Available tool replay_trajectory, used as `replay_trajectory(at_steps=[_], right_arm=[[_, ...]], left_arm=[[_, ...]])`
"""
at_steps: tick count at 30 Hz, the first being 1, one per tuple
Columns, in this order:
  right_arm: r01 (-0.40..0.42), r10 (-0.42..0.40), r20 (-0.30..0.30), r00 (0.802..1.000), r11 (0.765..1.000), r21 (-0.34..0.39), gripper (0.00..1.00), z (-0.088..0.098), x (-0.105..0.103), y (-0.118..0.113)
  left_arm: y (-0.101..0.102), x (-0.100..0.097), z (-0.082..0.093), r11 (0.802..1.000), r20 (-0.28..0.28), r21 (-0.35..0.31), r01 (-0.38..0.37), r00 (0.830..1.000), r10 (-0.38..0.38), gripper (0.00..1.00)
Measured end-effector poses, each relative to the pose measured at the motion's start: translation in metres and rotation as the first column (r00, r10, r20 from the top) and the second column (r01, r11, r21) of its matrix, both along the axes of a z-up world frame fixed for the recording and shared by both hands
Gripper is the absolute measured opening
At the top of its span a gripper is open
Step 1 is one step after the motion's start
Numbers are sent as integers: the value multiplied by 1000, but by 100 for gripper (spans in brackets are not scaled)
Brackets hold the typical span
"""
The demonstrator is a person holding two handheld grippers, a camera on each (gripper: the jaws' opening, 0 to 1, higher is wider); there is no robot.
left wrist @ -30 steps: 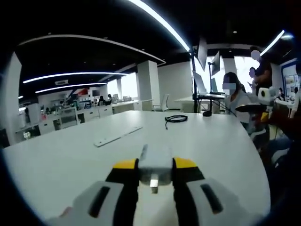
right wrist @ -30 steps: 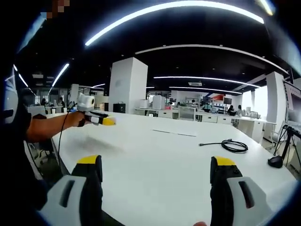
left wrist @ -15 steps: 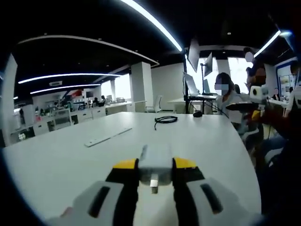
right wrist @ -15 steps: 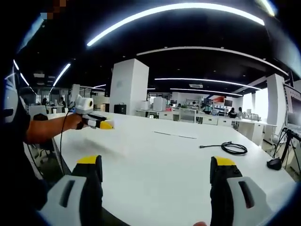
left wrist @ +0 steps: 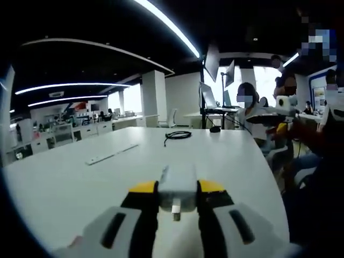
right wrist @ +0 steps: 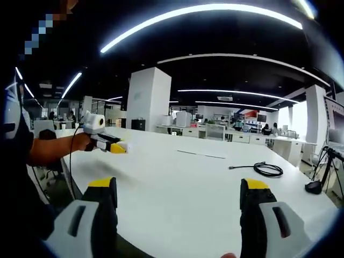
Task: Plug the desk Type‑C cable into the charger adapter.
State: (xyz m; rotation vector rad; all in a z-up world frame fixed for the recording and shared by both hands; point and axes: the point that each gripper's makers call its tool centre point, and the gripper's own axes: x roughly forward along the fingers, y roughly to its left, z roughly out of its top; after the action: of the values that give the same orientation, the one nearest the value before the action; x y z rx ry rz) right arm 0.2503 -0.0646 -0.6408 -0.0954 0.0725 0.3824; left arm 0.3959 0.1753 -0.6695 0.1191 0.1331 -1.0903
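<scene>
Since a second ago my left gripper (left wrist: 177, 200) has drifted, still clamped on the white boxy charger adapter (left wrist: 177, 185). The coiled black Type-C cable (right wrist: 262, 169) lies far ahead on the white desk (right wrist: 177, 188), nearer my wide-open right gripper (right wrist: 180, 207), forward-right of it.

Left gripper (left wrist: 177, 200) fingers clamped together, arm outstretched; right gripper (right wrist: 180, 207) fingers wide apart.
</scene>
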Motion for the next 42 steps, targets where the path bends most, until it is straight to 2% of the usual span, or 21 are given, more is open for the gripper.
replay_trajectory(at_steps=[8, 25, 36, 42], right_arm=[[2, -2, -3, 1000, 1000, 1, 96, -3, -3, 0], [5, -5, -6, 1000, 1000, 2, 96, -6, -11, 1], [5, -5, -13, 1000, 1000, -4, 96, -8, -13, 3], [-1, 1, -16, 1000, 1000, -7, 96, -7, -11, 6]], left_arm=[[-8, -20, -15, 999, -23, 3, 48, 999, -48, 25], [-22, -49, -47, 990, -83, 18, 142, 987, -140, 25], [-23, -55, -58, 986, -103, 16, 163, 982, -161, 25], [-20, -52, -65, 987, -110, 31, 160, 982, -156, 25]])
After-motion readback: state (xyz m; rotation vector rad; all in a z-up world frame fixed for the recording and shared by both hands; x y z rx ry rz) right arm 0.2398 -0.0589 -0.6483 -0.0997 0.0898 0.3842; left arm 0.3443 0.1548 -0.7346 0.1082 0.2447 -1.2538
